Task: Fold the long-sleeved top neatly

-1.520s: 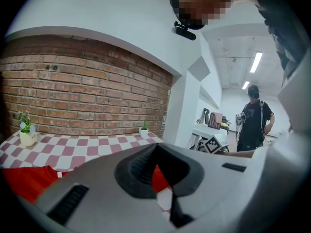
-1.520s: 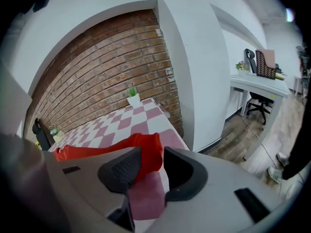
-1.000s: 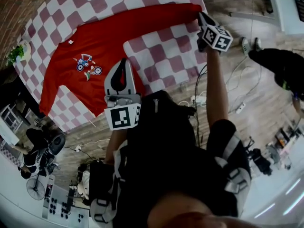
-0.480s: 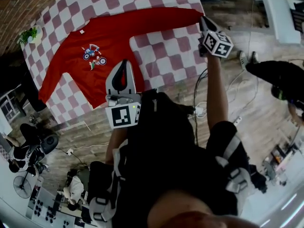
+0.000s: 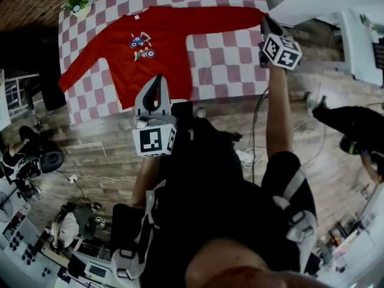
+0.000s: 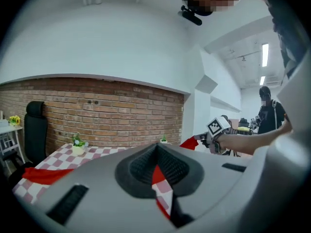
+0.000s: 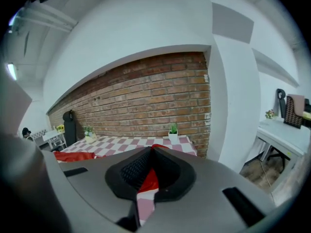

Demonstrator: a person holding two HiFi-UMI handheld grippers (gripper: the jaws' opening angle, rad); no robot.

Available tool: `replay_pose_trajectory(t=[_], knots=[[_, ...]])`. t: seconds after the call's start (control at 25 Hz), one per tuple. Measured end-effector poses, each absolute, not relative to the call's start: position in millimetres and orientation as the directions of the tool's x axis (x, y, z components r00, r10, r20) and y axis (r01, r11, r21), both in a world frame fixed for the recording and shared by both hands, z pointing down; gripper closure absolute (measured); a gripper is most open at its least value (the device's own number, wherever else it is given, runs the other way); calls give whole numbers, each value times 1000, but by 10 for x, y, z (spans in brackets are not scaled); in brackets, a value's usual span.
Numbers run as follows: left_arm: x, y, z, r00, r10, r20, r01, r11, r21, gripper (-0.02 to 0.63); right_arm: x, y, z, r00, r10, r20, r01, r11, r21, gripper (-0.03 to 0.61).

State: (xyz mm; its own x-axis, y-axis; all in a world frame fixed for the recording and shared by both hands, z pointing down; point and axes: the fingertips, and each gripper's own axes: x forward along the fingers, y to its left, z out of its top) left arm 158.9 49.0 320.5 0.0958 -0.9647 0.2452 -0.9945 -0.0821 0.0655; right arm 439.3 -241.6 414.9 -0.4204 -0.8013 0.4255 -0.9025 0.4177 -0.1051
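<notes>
The red long-sleeved top (image 5: 162,41) lies face up on the pink-and-white checked table (image 5: 228,71), with both sleeves spread and a small print (image 5: 141,45) on the chest. My left gripper (image 5: 157,80) is at the near hem. It is shut, and red cloth (image 6: 155,174) shows between its pads. My right gripper (image 5: 264,21) is at the table's right corner, shut on the right sleeve's cuff (image 5: 255,14). The left gripper view shows the right gripper (image 6: 206,139) holding that red cuff (image 6: 189,142) above the table. Red cloth (image 7: 149,178) also fills the gap of the right gripper (image 7: 151,152).
A small potted plant (image 5: 78,6) stands at the table's far left corner, and another (image 7: 173,130) stands by the brick wall. Cables (image 5: 249,155) lie on the wooden floor. There is a white desk (image 5: 360,47) to the right and a black chair (image 6: 34,130) to the left. People stand around the edges.
The table and top now sit higher and smaller in the head view. Both grippers have lifted. The right one still has the cuff and the left one is still at the hem.
</notes>
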Motion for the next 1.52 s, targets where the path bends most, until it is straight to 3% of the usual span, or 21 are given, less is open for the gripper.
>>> replay_pose_trajectory(t=[0.88, 1.24, 1.52], knots=[[-13, 1768, 3065, -36, -979, 200, -995, 54, 84, 614, 2114, -1174, 3036, -559, -759, 335, -740, 638, 211, 565], [-717, 2180, 3157, -15, -979, 205, -993, 37, 109, 614, 975, -532, 3249, -554, -734, 392, -665, 674, 322, 565], [-1232, 2334, 3168, -25, -982, 185, -987, 54, 154, 614, 137, -105, 3957, -527, -707, 473, -577, 706, 412, 565]])
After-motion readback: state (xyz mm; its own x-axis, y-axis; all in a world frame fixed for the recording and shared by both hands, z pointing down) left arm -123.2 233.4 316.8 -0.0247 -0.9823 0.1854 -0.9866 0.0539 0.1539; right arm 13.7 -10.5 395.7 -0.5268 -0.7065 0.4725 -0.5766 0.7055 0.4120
